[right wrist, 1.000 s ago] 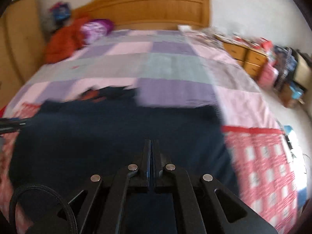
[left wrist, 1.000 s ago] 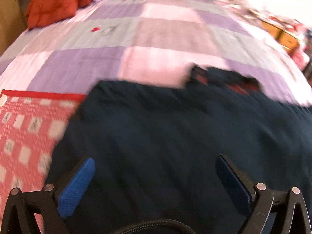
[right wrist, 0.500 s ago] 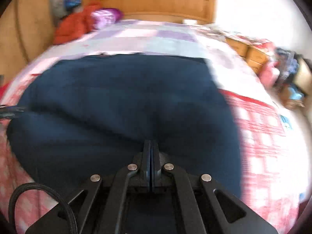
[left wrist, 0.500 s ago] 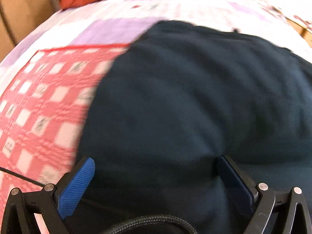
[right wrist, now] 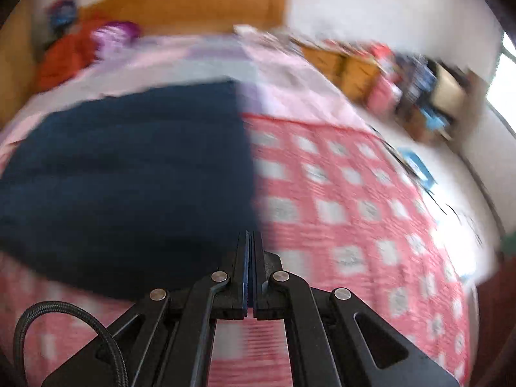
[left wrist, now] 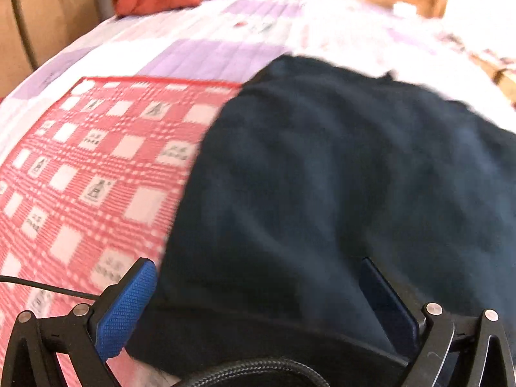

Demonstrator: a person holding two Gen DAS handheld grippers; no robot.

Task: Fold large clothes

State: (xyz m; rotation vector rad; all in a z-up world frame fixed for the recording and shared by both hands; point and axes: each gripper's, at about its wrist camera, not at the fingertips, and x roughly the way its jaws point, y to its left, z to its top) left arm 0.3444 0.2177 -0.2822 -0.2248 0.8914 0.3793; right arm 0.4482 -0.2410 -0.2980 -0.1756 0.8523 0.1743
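Since half a second ago the right gripper (right wrist: 250, 242) has swung rightward, fingers pressed together at the garment (right wrist: 129, 167) edge; any pinch is blurred. Left gripper (left wrist: 258, 293) gapes over the garment on the mat (left wrist: 80, 177), right fingertip hard to see.

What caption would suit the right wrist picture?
Right claw, shut, at the edge of a navy garment spread over a red checked mat on the bed.

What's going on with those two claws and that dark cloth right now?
Left gripper open, fingers astride navy garment. Right gripper shut, at garment's right edge; grip on cloth unclear. Garment lies on red checked mat. Nothing in the way.
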